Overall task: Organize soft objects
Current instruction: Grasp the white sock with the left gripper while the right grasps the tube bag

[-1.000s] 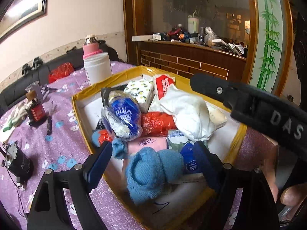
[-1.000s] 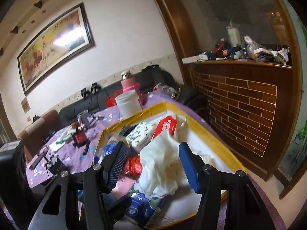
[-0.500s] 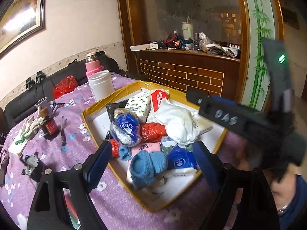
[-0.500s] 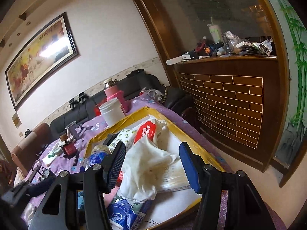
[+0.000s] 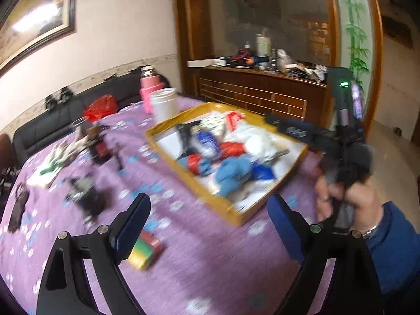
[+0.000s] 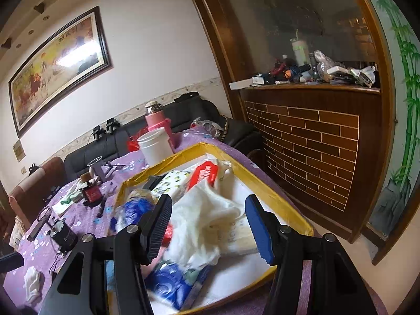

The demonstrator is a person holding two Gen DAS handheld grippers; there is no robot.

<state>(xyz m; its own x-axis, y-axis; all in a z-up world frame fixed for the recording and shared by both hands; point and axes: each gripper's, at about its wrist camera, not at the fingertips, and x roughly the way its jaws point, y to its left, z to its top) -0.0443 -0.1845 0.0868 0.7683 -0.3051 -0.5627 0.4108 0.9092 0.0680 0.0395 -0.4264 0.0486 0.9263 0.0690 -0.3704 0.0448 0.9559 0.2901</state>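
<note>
While the left gripper (image 5: 207,223) had just been opening, nothing between its jaws, the right gripper (image 6: 207,225) hung spread around the white cloth (image 6: 207,218) in the yellow box (image 6: 283,202), pads apart from it.

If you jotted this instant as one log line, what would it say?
left claw: open, empty, jaws just widened, above purple tablecloth | right claw: open, astride white cloth in yellow box | sorting: not begun

Empty, wide-open left hand-held gripper (image 5: 207,225) above purple tablecloth (image 5: 210,257), near yellow-rimmed box (image 5: 199,186).
</note>
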